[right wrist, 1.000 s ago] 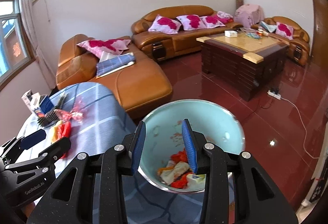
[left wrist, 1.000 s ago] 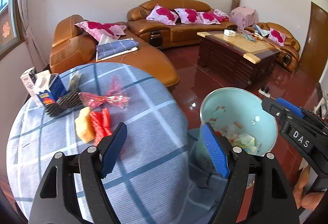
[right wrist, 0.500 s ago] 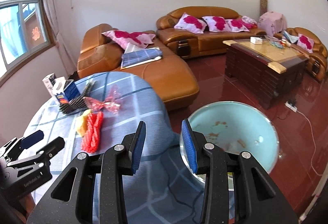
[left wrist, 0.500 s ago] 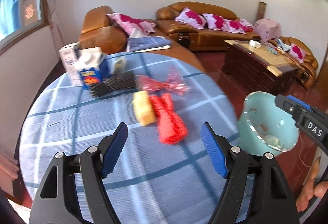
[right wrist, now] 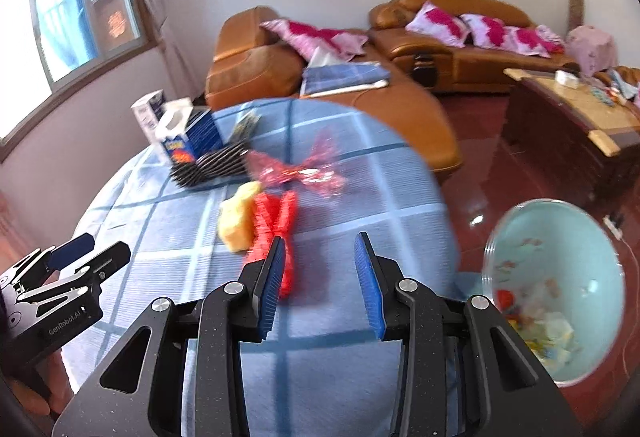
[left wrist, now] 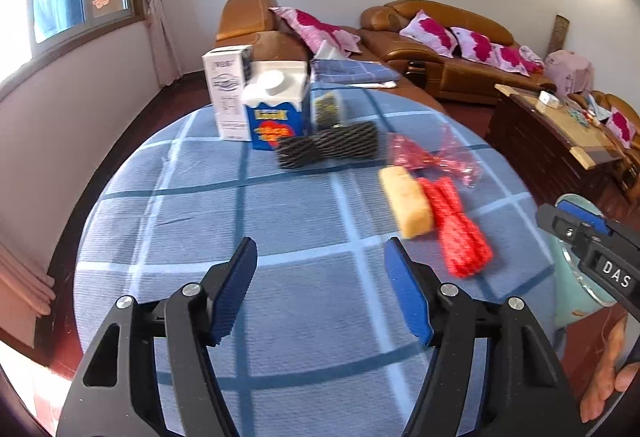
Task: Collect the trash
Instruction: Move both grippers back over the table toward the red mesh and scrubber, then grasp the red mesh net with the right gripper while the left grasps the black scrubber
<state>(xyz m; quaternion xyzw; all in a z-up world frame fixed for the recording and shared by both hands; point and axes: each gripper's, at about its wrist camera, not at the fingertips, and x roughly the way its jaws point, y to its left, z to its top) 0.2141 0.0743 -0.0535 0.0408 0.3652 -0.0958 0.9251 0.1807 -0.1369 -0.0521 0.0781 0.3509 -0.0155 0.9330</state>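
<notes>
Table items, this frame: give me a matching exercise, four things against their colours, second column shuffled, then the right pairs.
Things
1. net sleeve
2. sponge block
3. carton
4. bin

Colours
A. pale green
B. red
C. blue with a white top
D. yellow

Pairs: 1-B, 2-D, 3-C, 4-A
</notes>
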